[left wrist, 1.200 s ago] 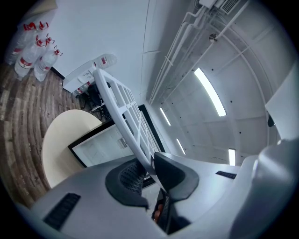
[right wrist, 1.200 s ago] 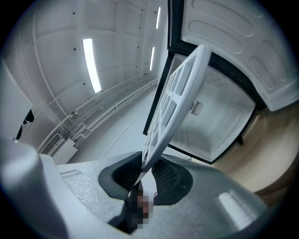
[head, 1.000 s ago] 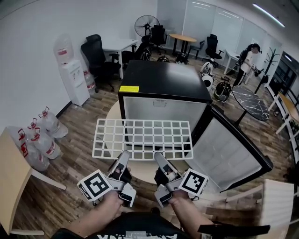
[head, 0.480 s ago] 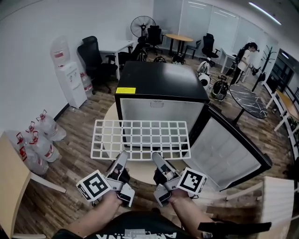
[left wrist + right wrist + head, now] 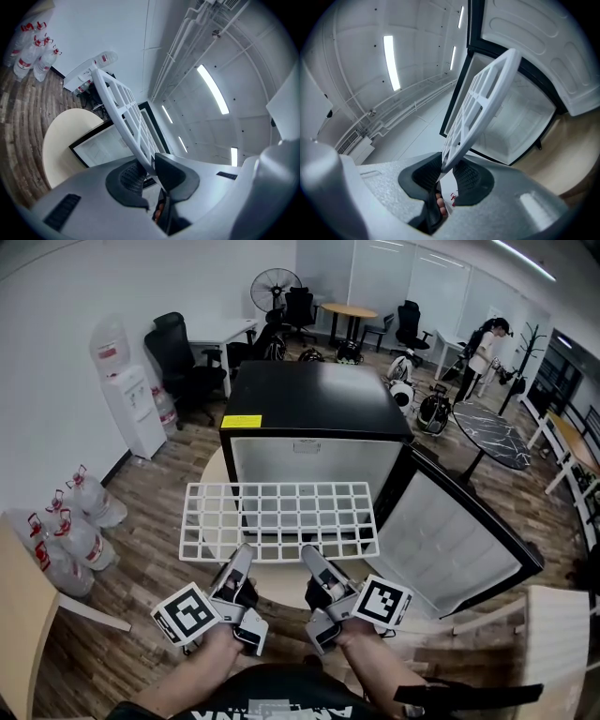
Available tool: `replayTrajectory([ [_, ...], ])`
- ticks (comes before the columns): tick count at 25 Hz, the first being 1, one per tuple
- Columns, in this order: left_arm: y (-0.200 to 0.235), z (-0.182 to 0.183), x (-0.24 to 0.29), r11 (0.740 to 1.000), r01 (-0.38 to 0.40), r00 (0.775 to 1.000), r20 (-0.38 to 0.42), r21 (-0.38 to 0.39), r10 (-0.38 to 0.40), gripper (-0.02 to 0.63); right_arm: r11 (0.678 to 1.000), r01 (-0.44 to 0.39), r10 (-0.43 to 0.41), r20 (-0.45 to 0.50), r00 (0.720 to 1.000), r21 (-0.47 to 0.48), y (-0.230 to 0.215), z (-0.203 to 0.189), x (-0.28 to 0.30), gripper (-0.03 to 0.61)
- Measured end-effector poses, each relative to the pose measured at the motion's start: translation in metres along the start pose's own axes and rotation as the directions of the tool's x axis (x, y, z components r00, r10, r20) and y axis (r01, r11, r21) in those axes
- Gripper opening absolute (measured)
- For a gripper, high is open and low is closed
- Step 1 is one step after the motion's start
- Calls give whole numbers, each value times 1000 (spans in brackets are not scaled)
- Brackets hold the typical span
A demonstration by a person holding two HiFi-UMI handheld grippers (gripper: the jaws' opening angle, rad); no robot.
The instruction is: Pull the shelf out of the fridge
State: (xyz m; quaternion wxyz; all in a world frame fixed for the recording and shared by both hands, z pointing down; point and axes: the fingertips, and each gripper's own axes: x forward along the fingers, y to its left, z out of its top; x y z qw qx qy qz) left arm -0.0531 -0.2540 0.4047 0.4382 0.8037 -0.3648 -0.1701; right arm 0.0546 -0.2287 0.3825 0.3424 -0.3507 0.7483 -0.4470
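Note:
A white grid shelf [image 5: 278, 519] hangs level in front of the black mini fridge [image 5: 314, 399], fully outside it. The fridge door [image 5: 450, 540] stands open to the right. My left gripper [image 5: 239, 559] is shut on the shelf's near edge, left of the middle. My right gripper [image 5: 311, 557] is shut on the same edge, just to the right. In the left gripper view the shelf [image 5: 123, 110] runs edge-on out of the jaws of the left gripper [image 5: 147, 168]. The right gripper view shows the shelf [image 5: 483, 103] held by the right gripper [image 5: 446, 171], with the fridge's white inside [image 5: 515, 122] behind.
The fridge stands on a round beige table [image 5: 279, 579]. Several water bottles [image 5: 80, 521] and a water dispenser [image 5: 122, 381] stand at the left wall. Behind are an office chair [image 5: 183, 357], a dark round table [image 5: 492, 432] and a person [image 5: 483, 343]. A wooden board [image 5: 23, 615] lies near left.
In the right gripper view the shelf now leans a little further right. Both grippers keep their hold and the hands stay about where they were.

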Motion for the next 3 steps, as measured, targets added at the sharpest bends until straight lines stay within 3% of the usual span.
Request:
replayTrajectory([
  [3, 5, 2, 2, 999, -17, 1000, -4, 29, 17, 52, 1000, -2, 2, 6, 1000, 6, -2, 1, 2, 77],
])
